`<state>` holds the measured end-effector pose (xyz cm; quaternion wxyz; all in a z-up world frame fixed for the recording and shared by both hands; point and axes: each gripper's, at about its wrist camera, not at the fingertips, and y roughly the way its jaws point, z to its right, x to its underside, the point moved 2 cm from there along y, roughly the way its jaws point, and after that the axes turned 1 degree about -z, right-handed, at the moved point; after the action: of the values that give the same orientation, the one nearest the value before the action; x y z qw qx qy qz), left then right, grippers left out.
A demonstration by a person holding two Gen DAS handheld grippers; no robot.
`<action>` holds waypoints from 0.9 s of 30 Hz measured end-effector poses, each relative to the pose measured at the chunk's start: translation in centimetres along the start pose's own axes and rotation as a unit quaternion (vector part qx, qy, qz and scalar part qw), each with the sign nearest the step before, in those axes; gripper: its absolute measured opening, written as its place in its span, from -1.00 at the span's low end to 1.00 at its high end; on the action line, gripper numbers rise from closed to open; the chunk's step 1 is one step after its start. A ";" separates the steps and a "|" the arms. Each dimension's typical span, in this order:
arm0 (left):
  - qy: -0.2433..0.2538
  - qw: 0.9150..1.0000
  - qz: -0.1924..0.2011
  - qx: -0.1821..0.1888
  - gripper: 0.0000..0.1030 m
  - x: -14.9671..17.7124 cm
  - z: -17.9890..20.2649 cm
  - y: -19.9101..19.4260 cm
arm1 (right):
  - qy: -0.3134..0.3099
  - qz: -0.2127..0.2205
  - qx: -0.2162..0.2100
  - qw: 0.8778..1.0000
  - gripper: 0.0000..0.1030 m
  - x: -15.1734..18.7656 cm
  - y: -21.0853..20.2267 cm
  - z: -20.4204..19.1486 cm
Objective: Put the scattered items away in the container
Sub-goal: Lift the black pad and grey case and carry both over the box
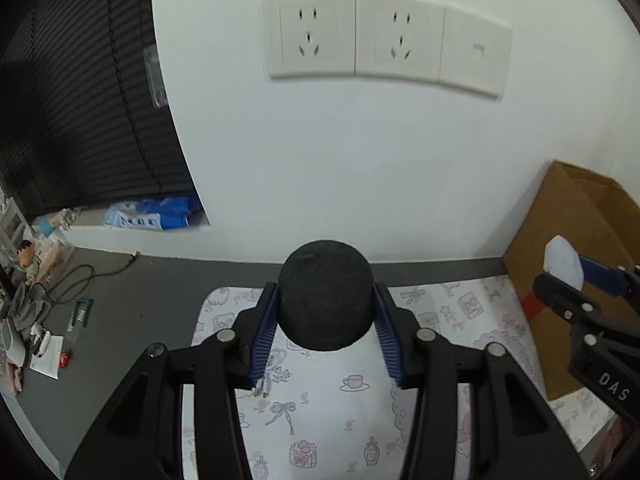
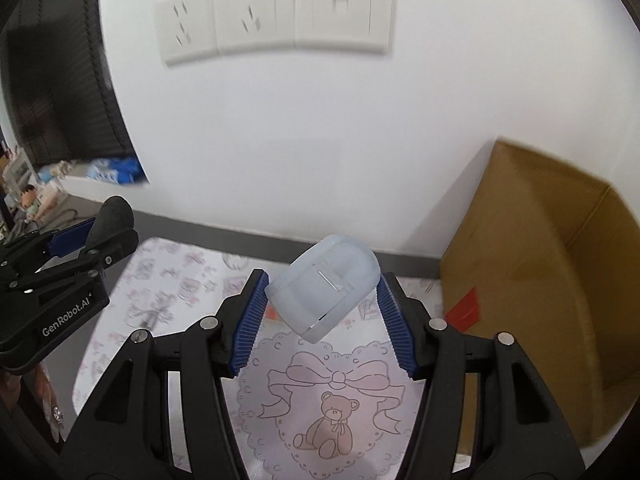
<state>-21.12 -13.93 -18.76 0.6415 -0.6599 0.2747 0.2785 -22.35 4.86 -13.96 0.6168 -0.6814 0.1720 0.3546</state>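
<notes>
— What's closest to you?

— My left gripper (image 1: pixel 326 314), its blue pads clamped on a dark foam cylinder (image 1: pixel 325 294), held up above the patterned mat (image 1: pixel 320 412).

— And the other one?

— My right gripper (image 2: pixel 322 296) squeezes a pale blue plastic case (image 2: pixel 324 286), tilted, also off the mat.

— Where's the container?

— The cardboard box (image 2: pixel 532 264) stands open at the mat's right edge, by the white wall with its sockets (image 1: pixel 384 42). Cables (image 1: pixel 76 276) lie far left.

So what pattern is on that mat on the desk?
White mat with pink line drawings: a bow, a teddy bear. Clearest in the right wrist view.
</notes>
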 end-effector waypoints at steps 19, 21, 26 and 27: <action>0.008 0.995 0.099 0.012 -0.11 -3.8 2.4 -13.0 | -0.031 0.095 -0.001 0.995 0.14 -3.5 -14.1 -1.3; 0.009 0.994 0.108 0.013 -0.11 -4.1 2.6 -13.9 | -0.033 0.103 0.001 0.994 0.14 -3.7 -15.2 -1.3; 0.007 0.993 0.120 0.016 -0.11 -4.2 2.7 -15.2 | -0.036 0.117 0.007 0.992 0.14 -3.6 -17.1 -1.6; 0.006 0.993 0.121 0.017 -0.11 -4.2 2.6 -15.4 | -0.036 0.119 0.008 0.992 0.14 -3.6 -17.4 -1.7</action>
<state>-13.02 -10.91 -5.12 0.6126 -0.6126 0.3612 0.3449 -12.69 5.66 1.02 0.5817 -0.6378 0.2325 0.4481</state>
